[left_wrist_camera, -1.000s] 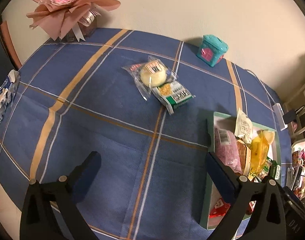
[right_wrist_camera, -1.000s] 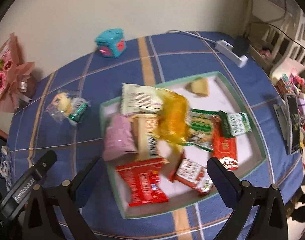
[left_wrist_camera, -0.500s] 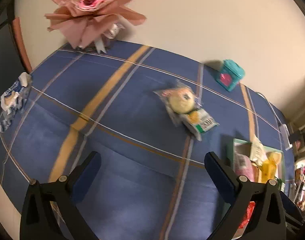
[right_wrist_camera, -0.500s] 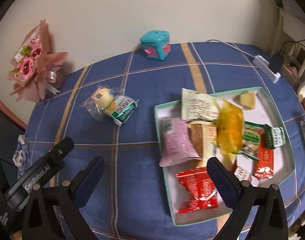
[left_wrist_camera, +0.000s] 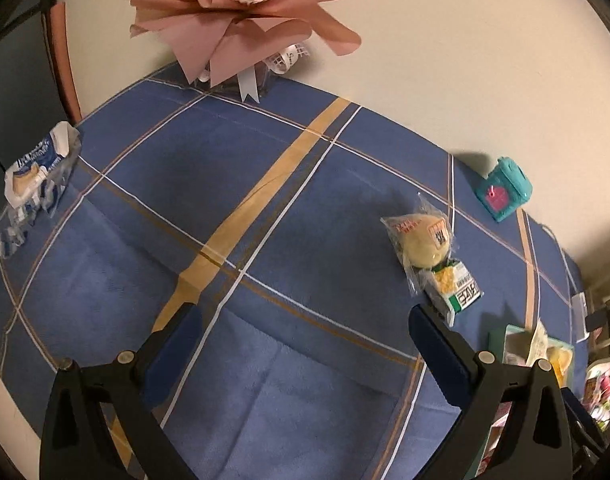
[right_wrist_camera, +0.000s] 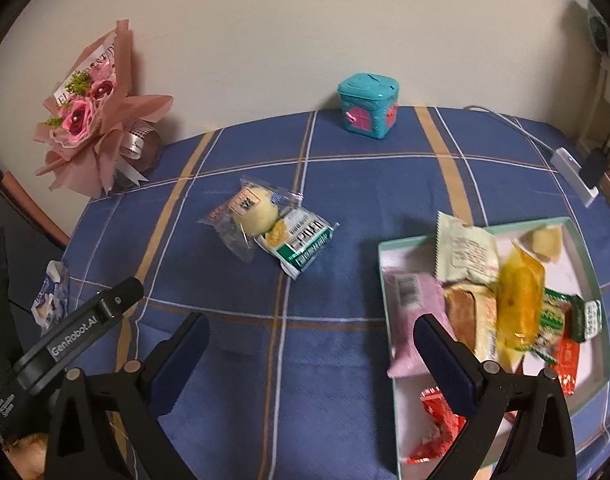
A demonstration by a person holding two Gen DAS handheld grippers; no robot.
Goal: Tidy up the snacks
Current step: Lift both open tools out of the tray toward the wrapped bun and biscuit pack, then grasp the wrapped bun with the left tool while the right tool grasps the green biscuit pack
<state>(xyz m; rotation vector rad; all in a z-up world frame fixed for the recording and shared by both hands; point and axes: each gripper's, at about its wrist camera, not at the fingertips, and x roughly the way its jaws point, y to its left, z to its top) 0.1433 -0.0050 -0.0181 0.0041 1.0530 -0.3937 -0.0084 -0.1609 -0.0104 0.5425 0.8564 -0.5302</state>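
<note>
Two wrapped snacks, bun packet [right_wrist_camera: 252, 213] and green packet [right_wrist_camera: 303, 245], lie centre frame: light, crinkly, slippery. Grip a packet's sealed edge. Left gripper [left_wrist_camera: 305, 344] and right gripper [right_wrist_camera: 311, 350] gape empty.

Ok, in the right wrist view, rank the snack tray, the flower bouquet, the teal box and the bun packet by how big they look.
1. Snack tray, partly cut off behind the right gripper.
2. Flower bouquet.
3 and 4. Bun packet and teal box look alike; the box stands farther back, so I won't rank them.

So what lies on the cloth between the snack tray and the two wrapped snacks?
Nothing: the right wrist view shows bare tablecloth between tray and wrapped snacks.
</note>
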